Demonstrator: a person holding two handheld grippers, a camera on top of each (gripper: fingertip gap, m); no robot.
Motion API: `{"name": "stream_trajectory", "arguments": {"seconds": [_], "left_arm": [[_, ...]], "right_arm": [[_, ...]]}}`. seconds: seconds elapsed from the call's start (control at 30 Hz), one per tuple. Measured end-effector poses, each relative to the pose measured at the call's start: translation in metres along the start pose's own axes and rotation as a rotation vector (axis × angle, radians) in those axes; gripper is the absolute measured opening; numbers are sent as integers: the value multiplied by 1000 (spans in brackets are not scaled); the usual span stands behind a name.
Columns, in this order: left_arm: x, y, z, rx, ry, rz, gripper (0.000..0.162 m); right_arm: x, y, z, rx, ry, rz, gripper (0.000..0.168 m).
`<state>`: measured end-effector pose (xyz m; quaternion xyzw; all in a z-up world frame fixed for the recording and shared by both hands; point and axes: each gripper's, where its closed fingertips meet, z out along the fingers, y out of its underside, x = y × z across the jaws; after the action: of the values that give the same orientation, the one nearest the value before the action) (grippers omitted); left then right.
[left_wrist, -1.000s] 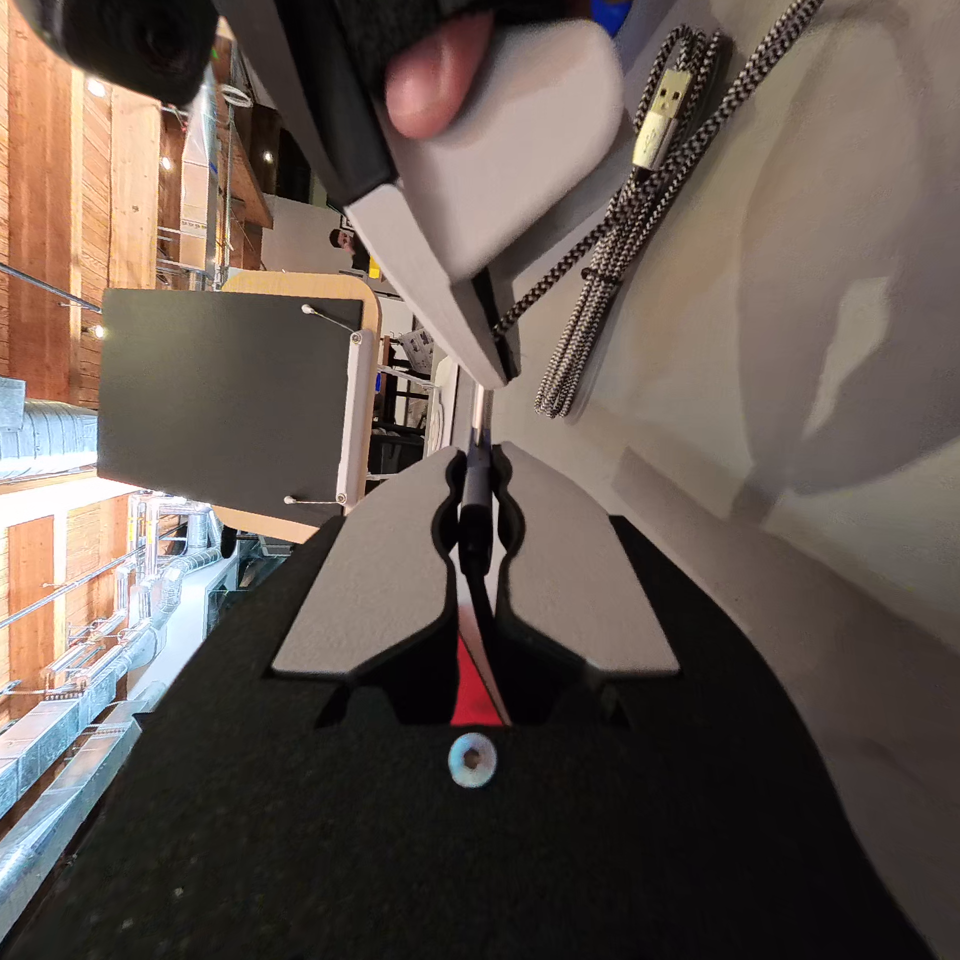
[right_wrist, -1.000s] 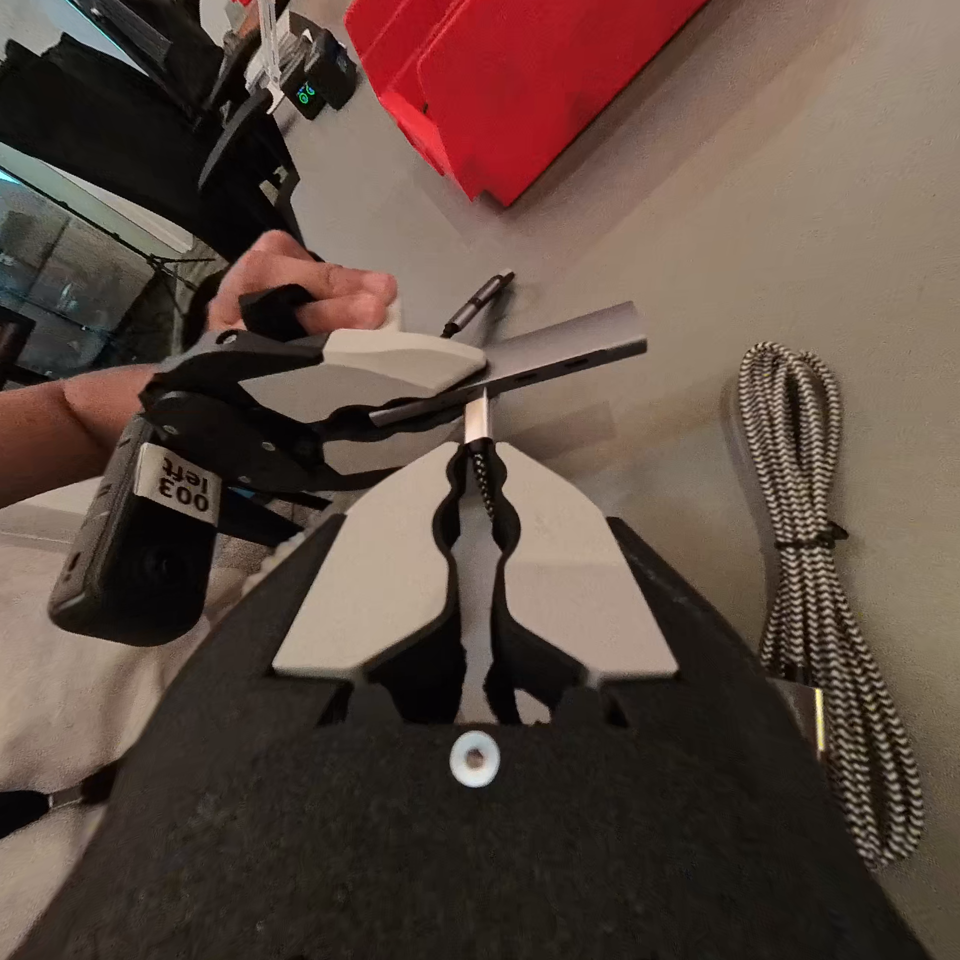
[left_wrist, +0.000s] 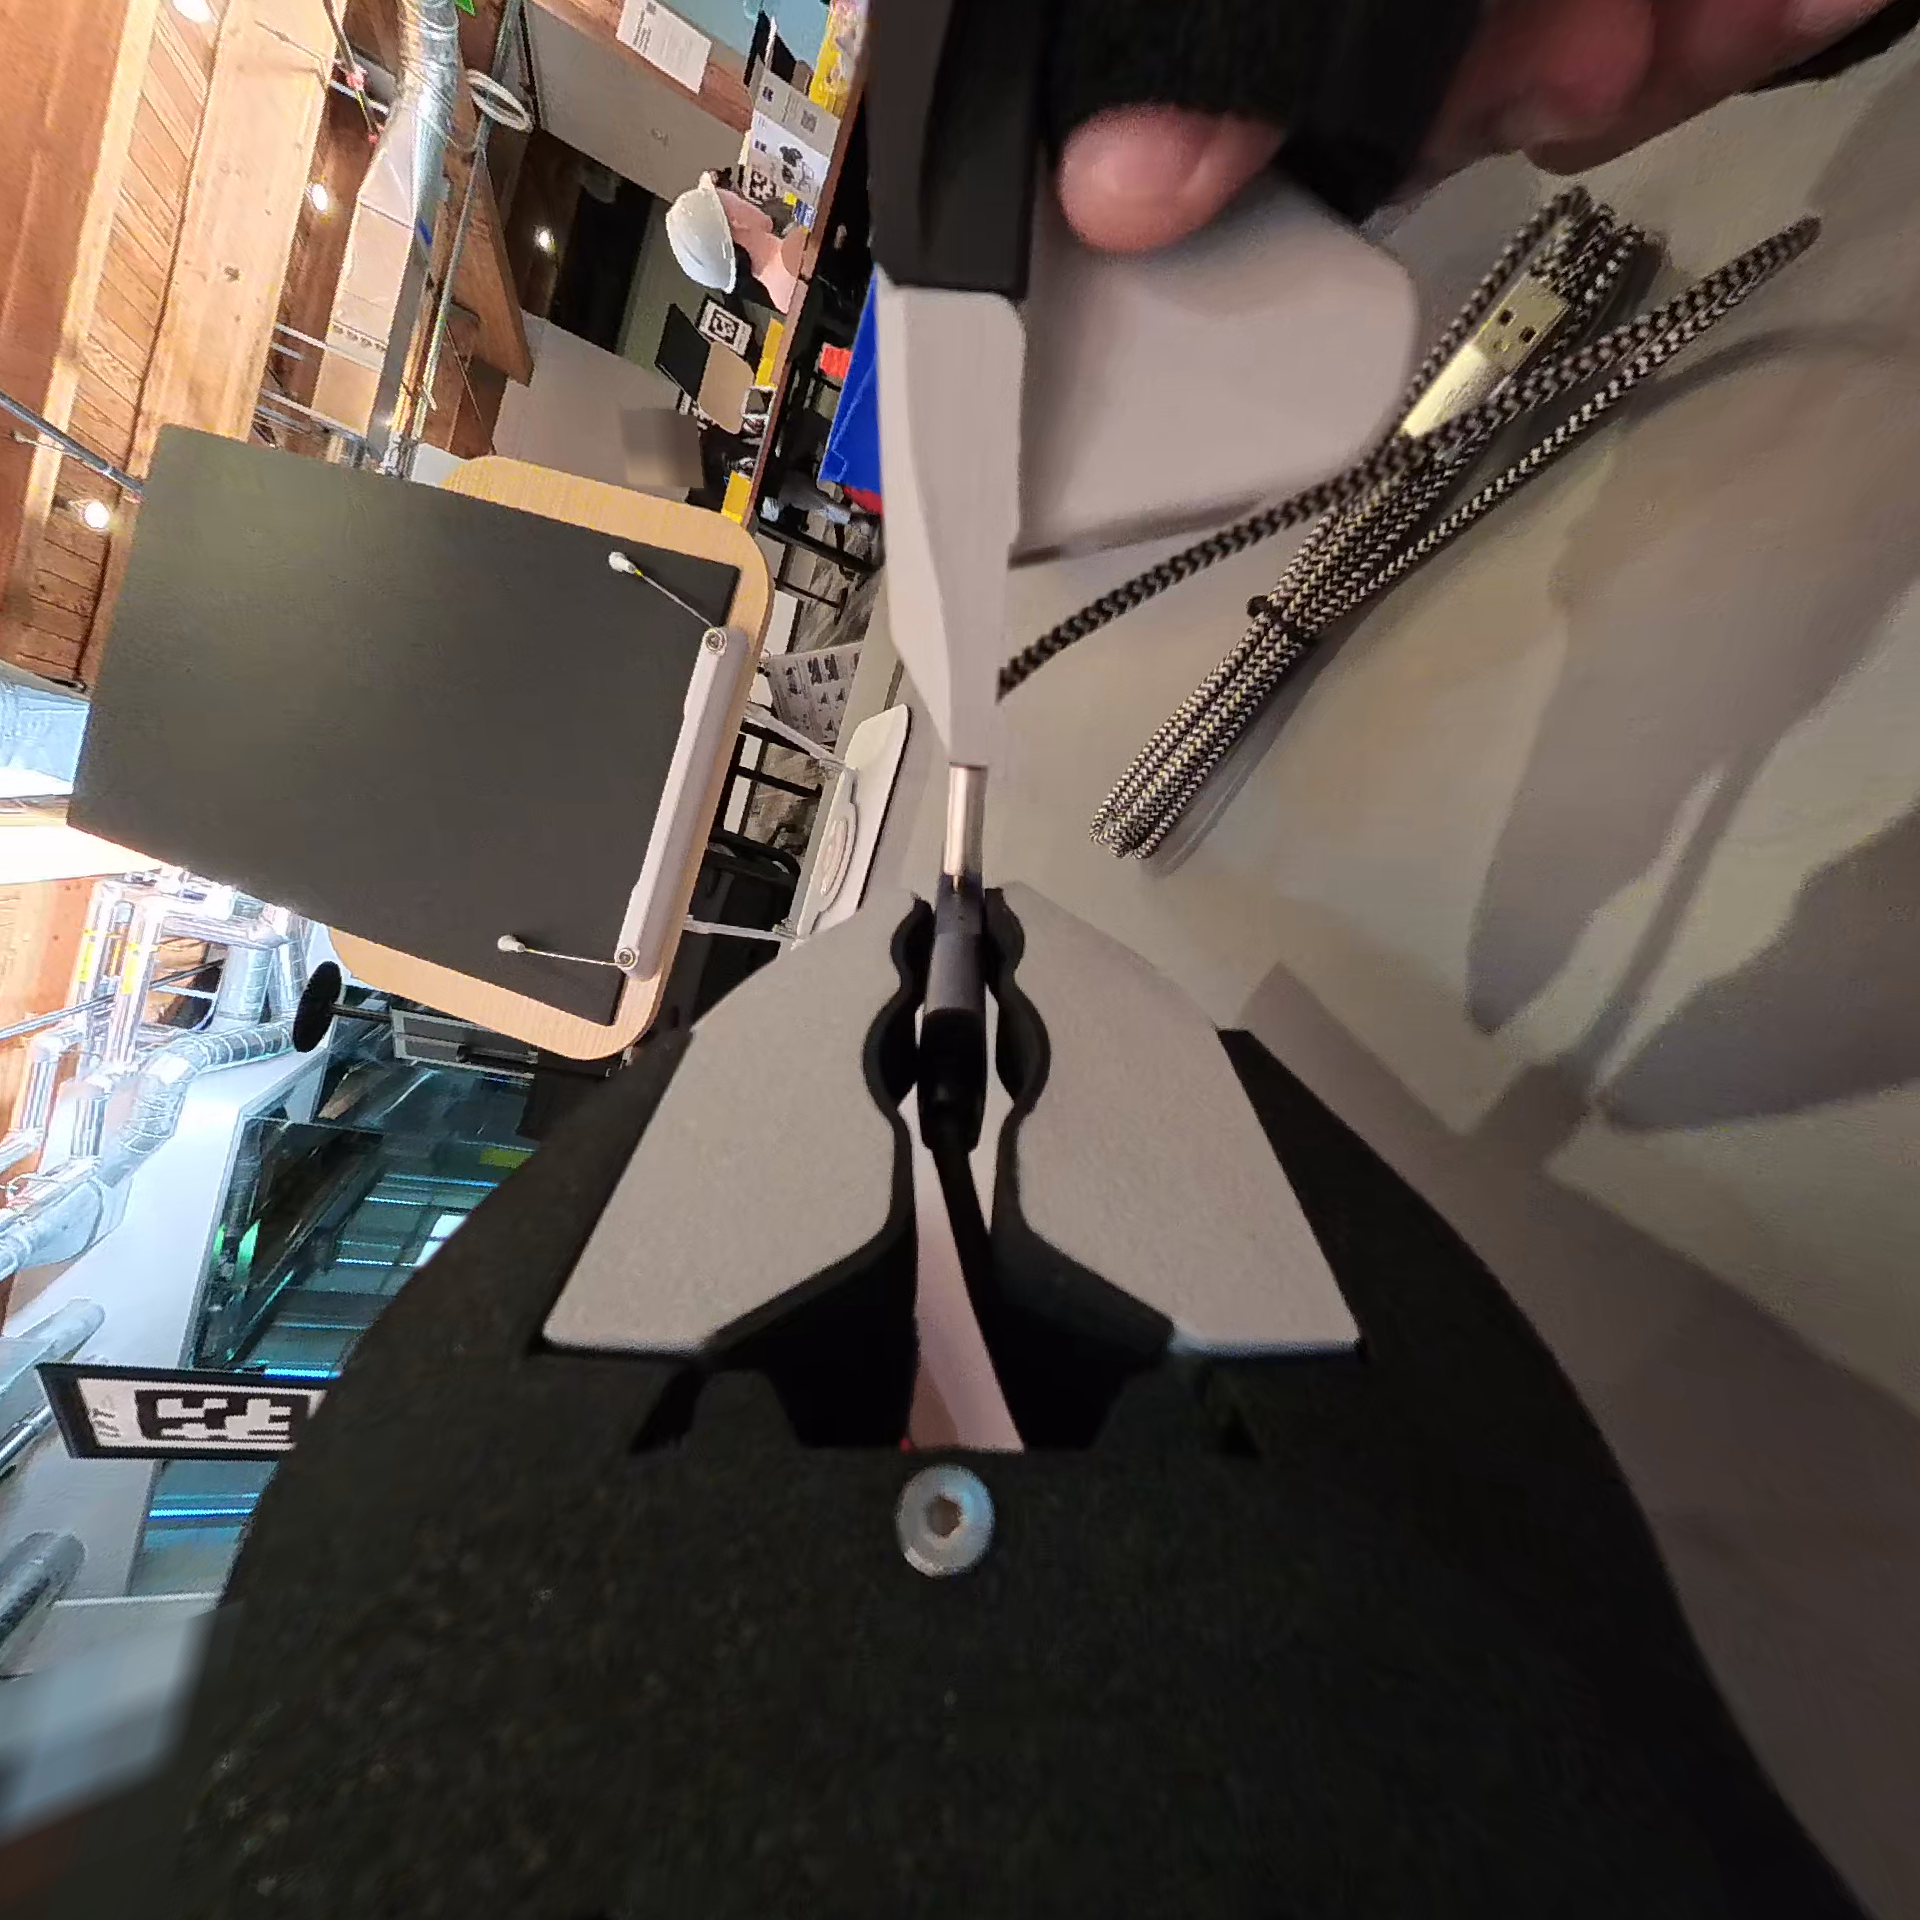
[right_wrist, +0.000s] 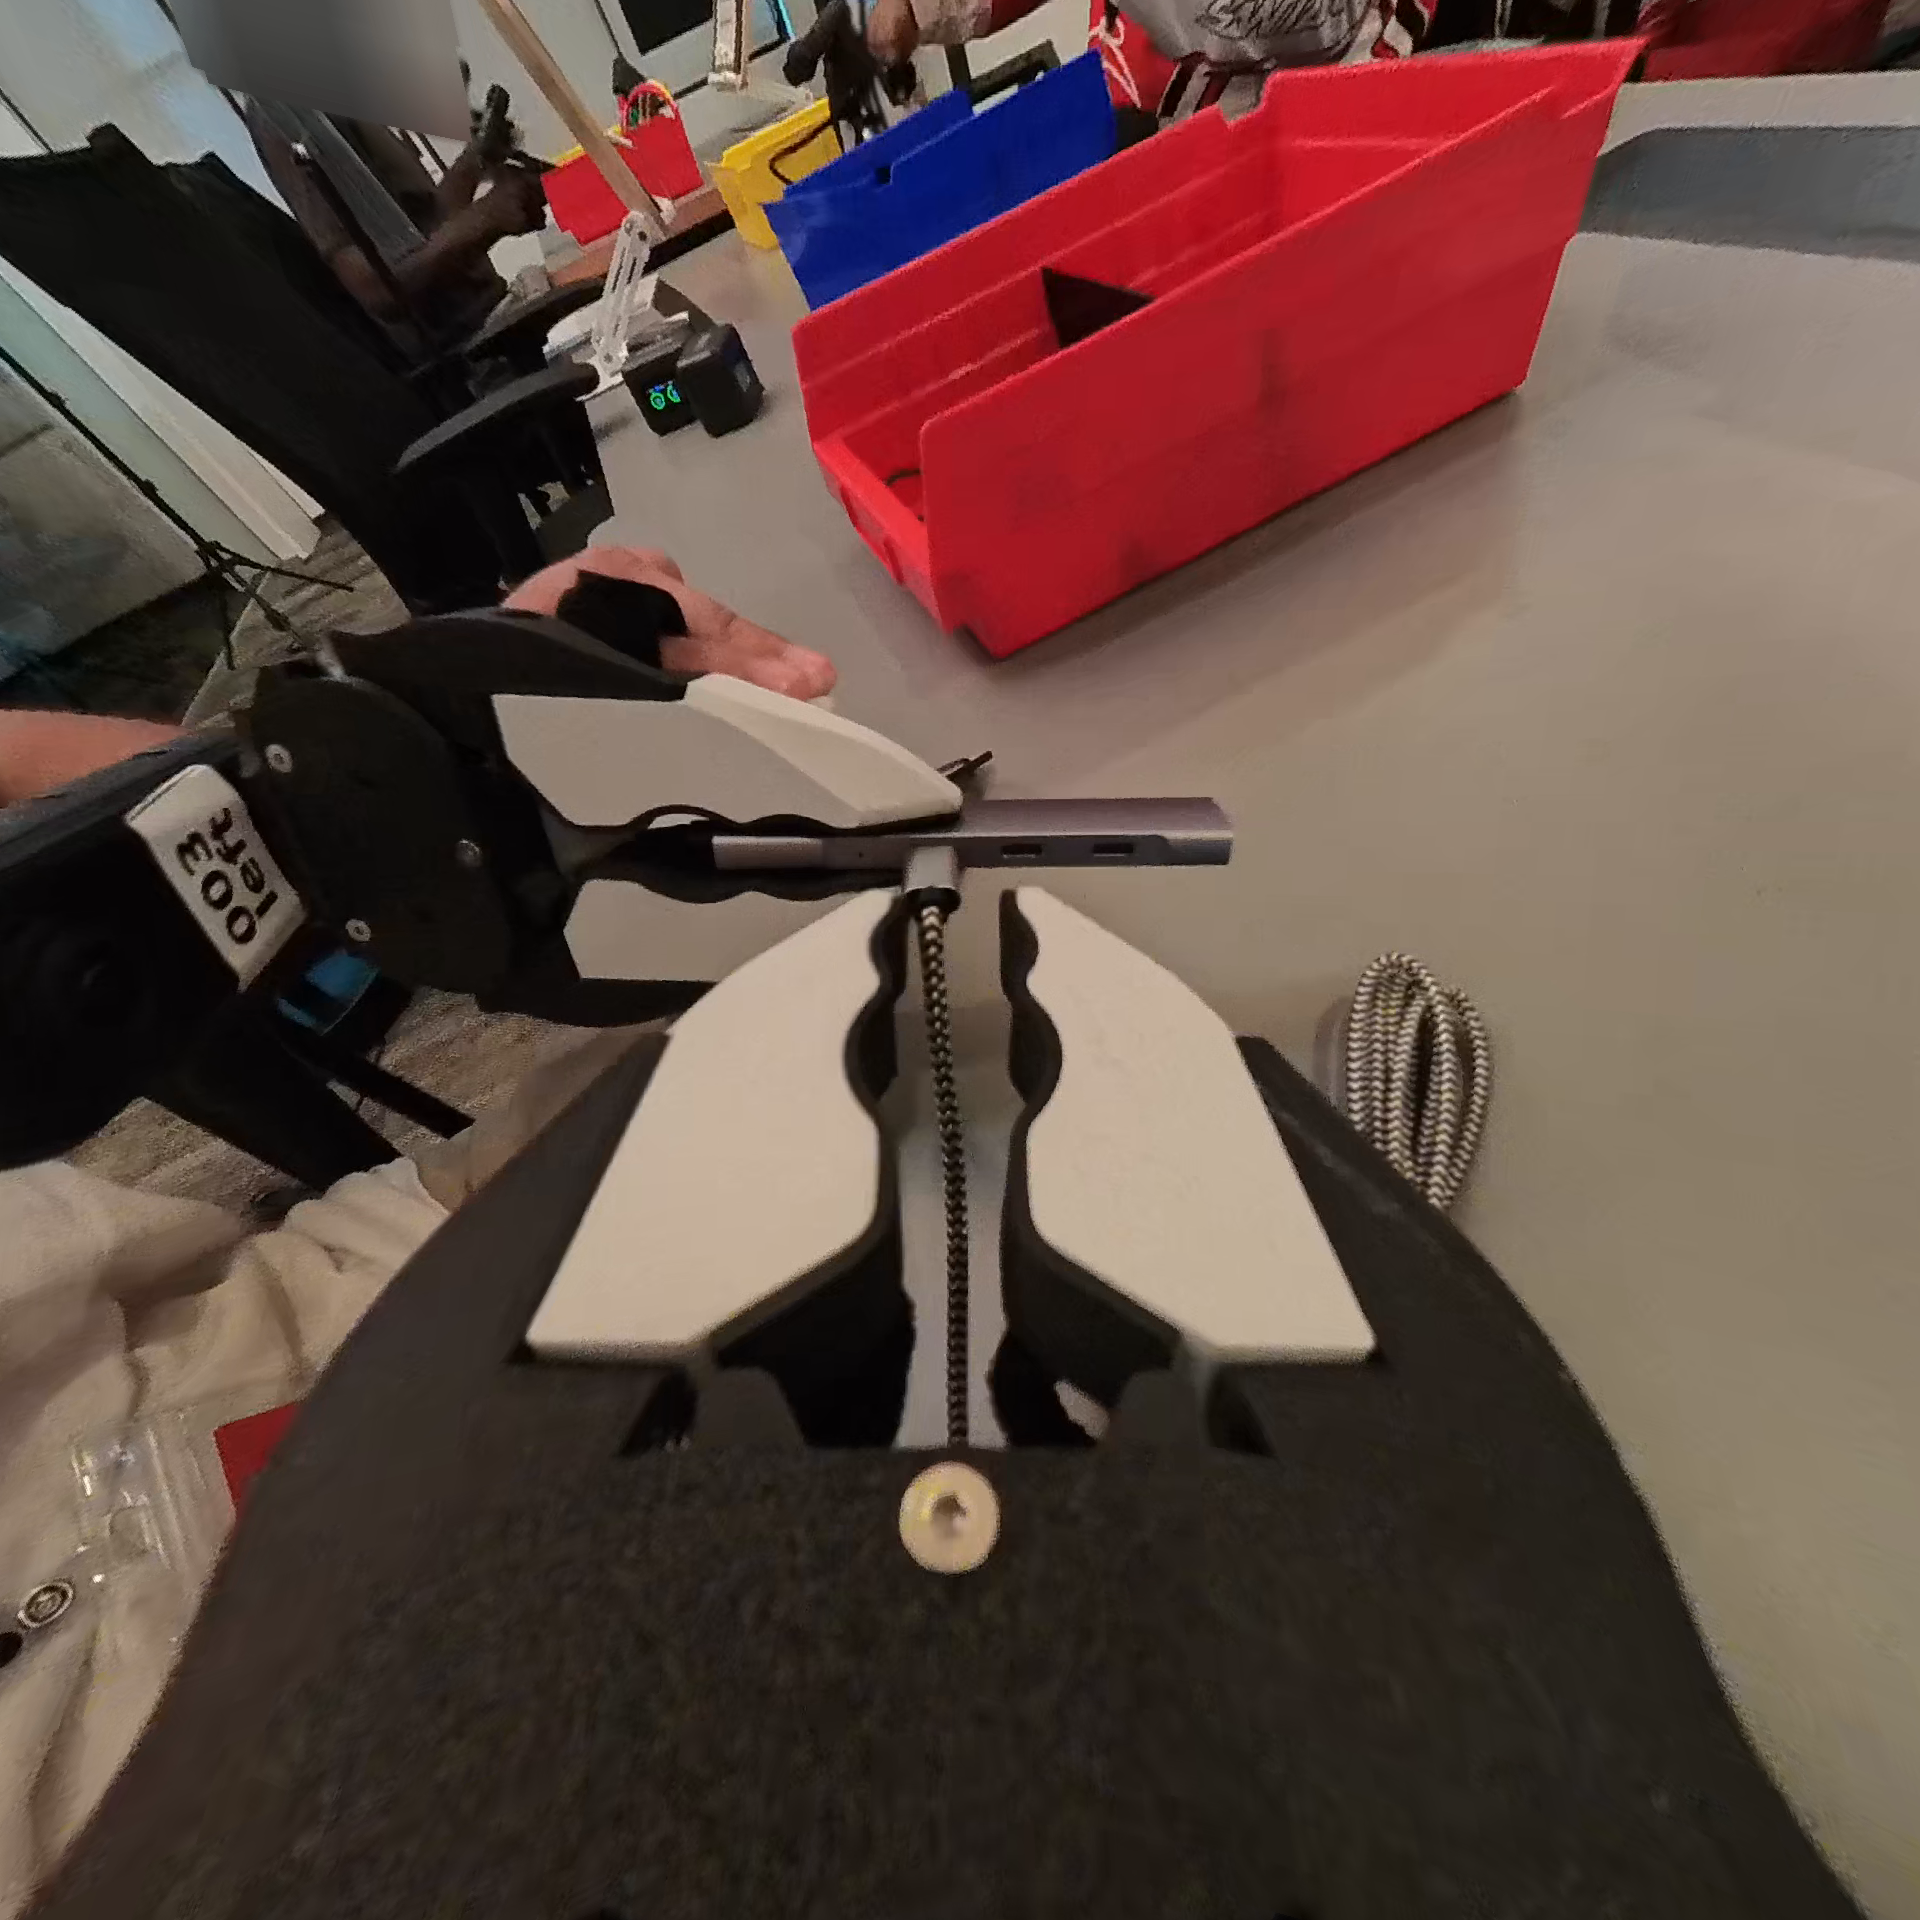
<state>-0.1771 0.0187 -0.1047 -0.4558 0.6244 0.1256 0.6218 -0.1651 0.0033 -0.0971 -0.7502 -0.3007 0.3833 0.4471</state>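
At frame centre, the left gripper (right_wrist: 935, 805) pinches one grey USB hub (right_wrist: 1101, 831); the right gripper (right_wrist: 940, 914), spread, straddles one braided cable (right_wrist: 948, 1091) plugged in.

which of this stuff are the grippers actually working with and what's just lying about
In hand: grey hub, clamped in the left gripper; braided cable, plugged into the hub, running through the open right gripper.
Lying about: red bin, blue bin, two black devices on the table.

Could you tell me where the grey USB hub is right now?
In the right wrist view, the grey USB hub sits centre-frame above the table, clamped in the left gripper, with the braided cable plugged into its side.
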Motion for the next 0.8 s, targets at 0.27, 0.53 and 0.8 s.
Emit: {"name": "stream_trajectory", "arguments": {"seconds": [0.27,0.53,0.8], "left_arm": [[1,2,0,-8,9,-19,9],[2,-2,-4,-10,26,-49,9],[2,-3,-6,1,8,-21,8]], "right_arm": [[-5,1,4,-16,-6,-21,8],[-11,-1,2,-42,9,-11,8],[-14,2,2,-64,-5,9,8]]}}
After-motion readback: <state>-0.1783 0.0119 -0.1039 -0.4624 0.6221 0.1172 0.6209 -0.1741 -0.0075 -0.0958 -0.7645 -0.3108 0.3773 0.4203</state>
